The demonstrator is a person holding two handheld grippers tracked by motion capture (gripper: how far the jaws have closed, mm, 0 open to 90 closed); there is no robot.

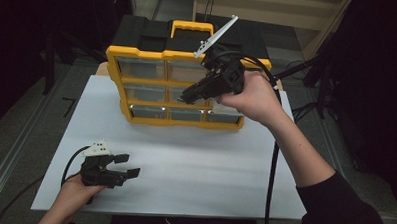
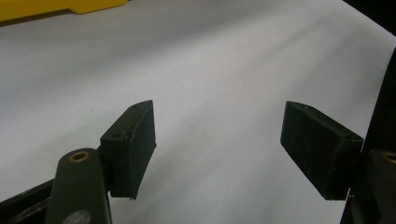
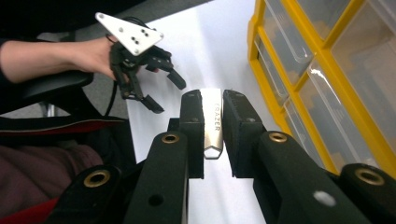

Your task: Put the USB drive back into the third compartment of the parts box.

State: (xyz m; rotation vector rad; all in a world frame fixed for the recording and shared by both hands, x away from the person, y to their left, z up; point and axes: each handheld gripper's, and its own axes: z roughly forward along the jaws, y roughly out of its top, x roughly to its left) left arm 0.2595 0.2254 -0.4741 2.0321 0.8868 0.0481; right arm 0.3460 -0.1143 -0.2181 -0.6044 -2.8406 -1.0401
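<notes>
Right gripper [image 3: 212, 135]: jaws pinching a flat silver metal piece [image 3: 213, 122], long axis along the jaws | Position: raised just before the yellow drawer organizer [image 1: 175, 86], near its middle-row drawers [image 1: 146, 92] | Left gripper [image 1: 119, 165]: jaws spread, empty, low over the white tabletop [image 1: 209, 162], well apart | Nearer hand: right.

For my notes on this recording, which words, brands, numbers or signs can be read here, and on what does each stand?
"FRAZER": on the flat silver metal piece clamped in the right tongs; the first letter is unclear.
The yellow drawer organizer shows no readable label.
The grey plate on the left tongs bears holes, no text.
</notes>
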